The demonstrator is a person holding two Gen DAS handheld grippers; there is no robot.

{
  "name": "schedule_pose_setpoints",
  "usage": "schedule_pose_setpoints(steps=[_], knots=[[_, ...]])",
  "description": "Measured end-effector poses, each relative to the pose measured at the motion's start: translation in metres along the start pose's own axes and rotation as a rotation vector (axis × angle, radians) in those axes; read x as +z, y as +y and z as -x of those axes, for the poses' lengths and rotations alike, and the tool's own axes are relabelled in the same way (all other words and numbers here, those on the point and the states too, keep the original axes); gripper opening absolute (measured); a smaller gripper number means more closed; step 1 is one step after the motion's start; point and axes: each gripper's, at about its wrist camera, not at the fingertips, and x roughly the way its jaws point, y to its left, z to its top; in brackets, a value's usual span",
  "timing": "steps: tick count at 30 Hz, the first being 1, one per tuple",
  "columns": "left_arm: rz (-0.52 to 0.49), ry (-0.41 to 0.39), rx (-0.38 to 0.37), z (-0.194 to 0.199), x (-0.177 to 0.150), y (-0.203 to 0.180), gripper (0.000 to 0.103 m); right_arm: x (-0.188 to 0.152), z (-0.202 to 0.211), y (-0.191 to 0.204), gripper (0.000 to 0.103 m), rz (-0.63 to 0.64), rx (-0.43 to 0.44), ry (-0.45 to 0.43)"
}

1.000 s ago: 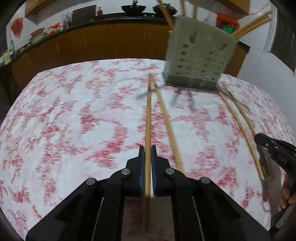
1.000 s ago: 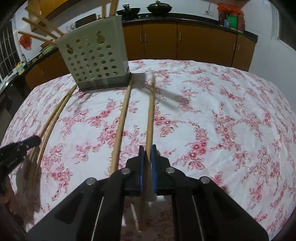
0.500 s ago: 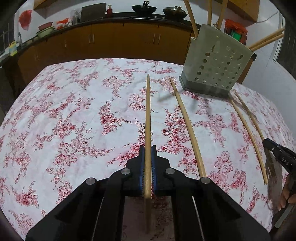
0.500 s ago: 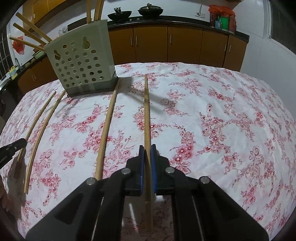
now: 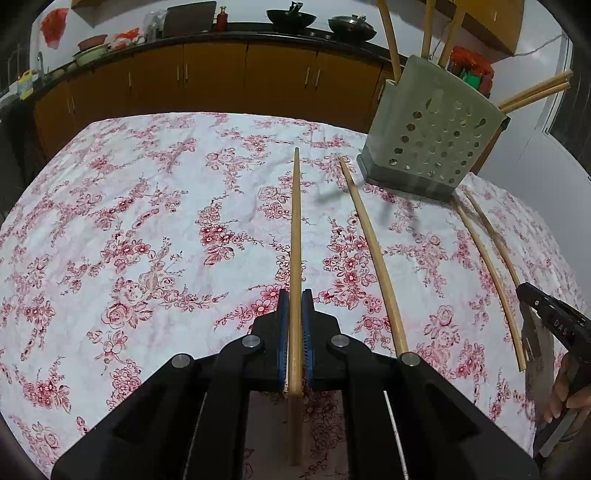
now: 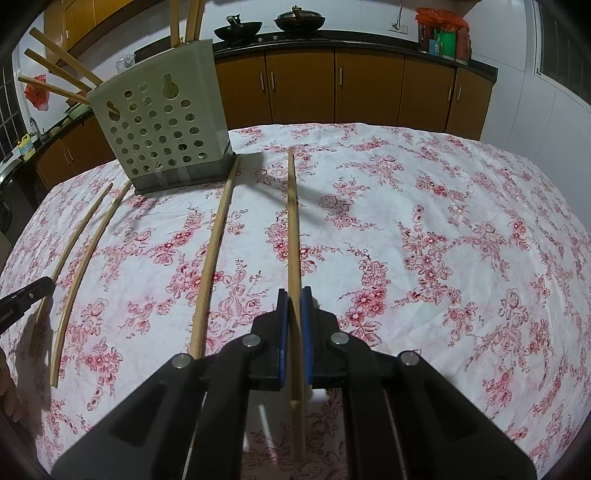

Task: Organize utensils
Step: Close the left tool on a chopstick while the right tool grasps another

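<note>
My left gripper (image 5: 294, 295) is shut on a long wooden chopstick (image 5: 296, 221) that runs straight ahead over the floral tablecloth (image 5: 129, 240). In the right wrist view my right gripper (image 6: 294, 293) is likewise shut on a chopstick (image 6: 292, 221). A pale green perforated utensil holder (image 5: 432, 136) (image 6: 162, 118) stands at the back with several chopsticks sticking out. Two loose chopsticks (image 5: 373, 258) (image 5: 484, 266) lie between the grippers, one on each side of the holder; they show again as chopsticks (image 6: 210, 251) (image 6: 85, 258).
Brown cabinets (image 6: 303, 88) under a dark counter with two woks (image 5: 291, 16) run behind the table. A black finger (image 5: 546, 317) of the right gripper and a person's hand (image 5: 565, 391) sit at the left wrist view's right edge. The tablecloth drops off at the rounded table edges.
The left view has swung and steadied, so the holder now sits further right. The left held chopstick's far tip has parted from the neighbouring loose one. Both grippers stay shut.
</note>
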Motion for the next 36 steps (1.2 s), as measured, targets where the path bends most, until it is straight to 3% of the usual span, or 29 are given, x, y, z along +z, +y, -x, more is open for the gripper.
schedule_pose_setpoints(steps=[29, 36], knots=[[-0.006, 0.001, 0.007, -0.0001, 0.0012, -0.0004, 0.009, -0.0024, 0.0017, 0.0004, 0.009, -0.006, 0.003, 0.0], [-0.051, 0.005, 0.033, 0.0041, -0.0045, -0.0035, 0.009, -0.0058, 0.005, 0.0002, 0.009, -0.005, 0.009, 0.002]])
